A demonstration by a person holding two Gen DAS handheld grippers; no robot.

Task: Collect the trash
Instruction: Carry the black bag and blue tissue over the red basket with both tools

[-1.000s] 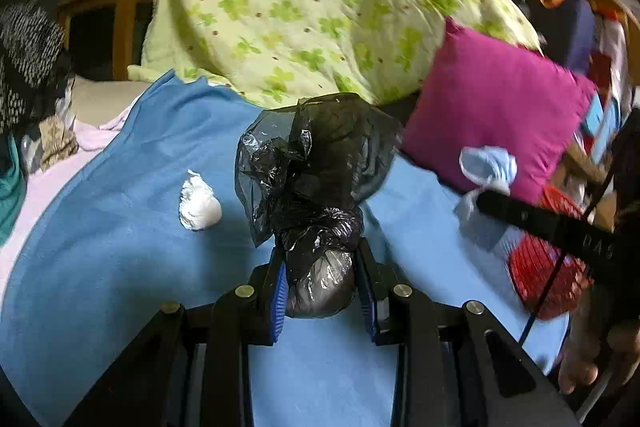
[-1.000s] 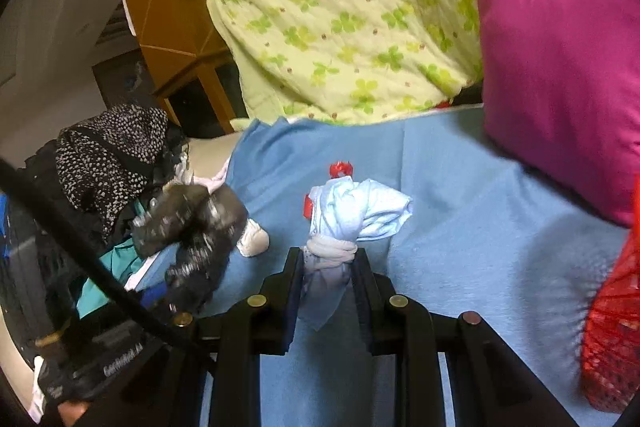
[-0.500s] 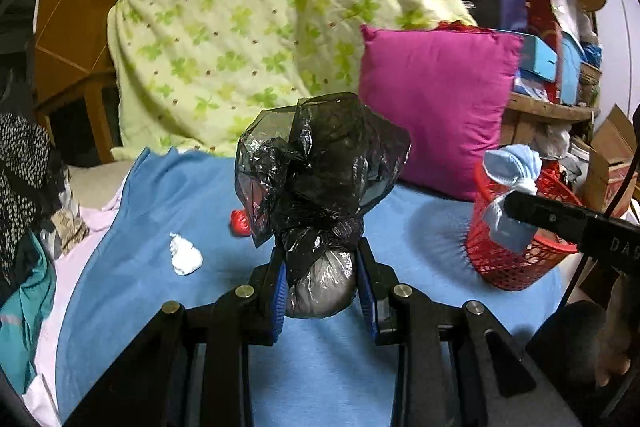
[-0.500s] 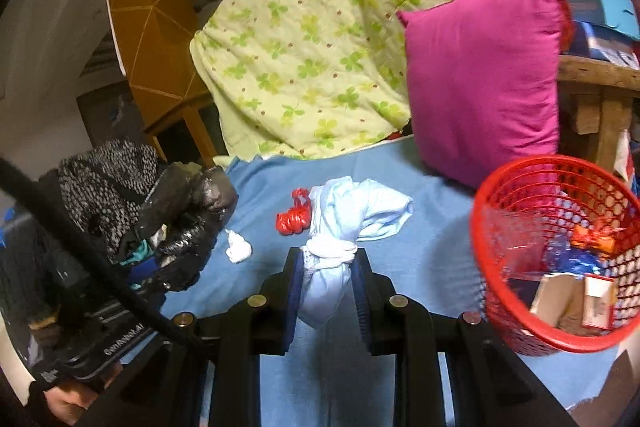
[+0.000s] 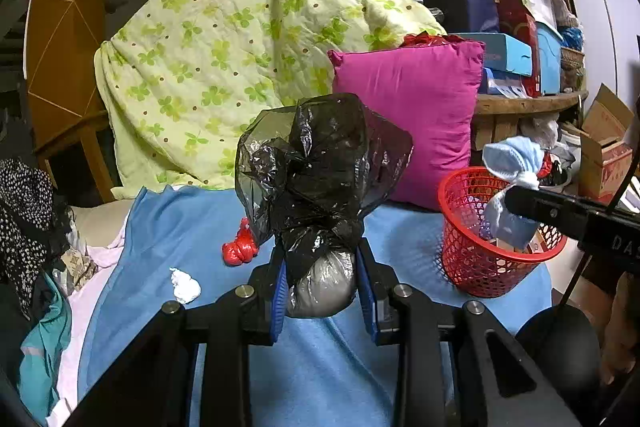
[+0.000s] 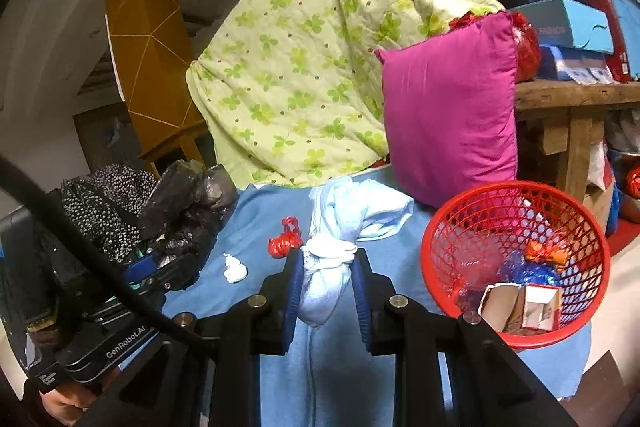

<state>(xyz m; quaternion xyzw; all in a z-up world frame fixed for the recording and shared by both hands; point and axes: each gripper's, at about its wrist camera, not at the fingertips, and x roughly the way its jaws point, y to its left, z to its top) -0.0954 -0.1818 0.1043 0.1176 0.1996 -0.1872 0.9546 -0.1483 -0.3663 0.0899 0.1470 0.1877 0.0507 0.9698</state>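
Observation:
My left gripper (image 5: 323, 290) is shut on a knotted black plastic bag (image 5: 320, 179), held above the blue bed sheet (image 5: 192, 227). My right gripper (image 6: 325, 285) is shut on a tied light-blue bag (image 6: 352, 215). In the left wrist view that light-blue bag (image 5: 510, 163) hangs over the rim of the red mesh basket (image 5: 468, 259). The red basket (image 6: 456, 227) stands at the bed's right edge with wrappers and a small carton inside. A red knotted bag (image 5: 239, 250) and a white paper wad (image 5: 185, 285) lie on the sheet.
A green clover quilt (image 5: 240, 59) and a magenta pillow (image 5: 416, 115) stand at the back. Dark clothes (image 5: 28, 211) pile at the left. A wooden shelf (image 6: 576, 95) with boxes is at the right, cardboard boxes (image 5: 604, 147) beyond.
Both grippers have risen and pulled back with their bags. The red basket and the red knotted bag have come into view, and the white wad now looks farther away.

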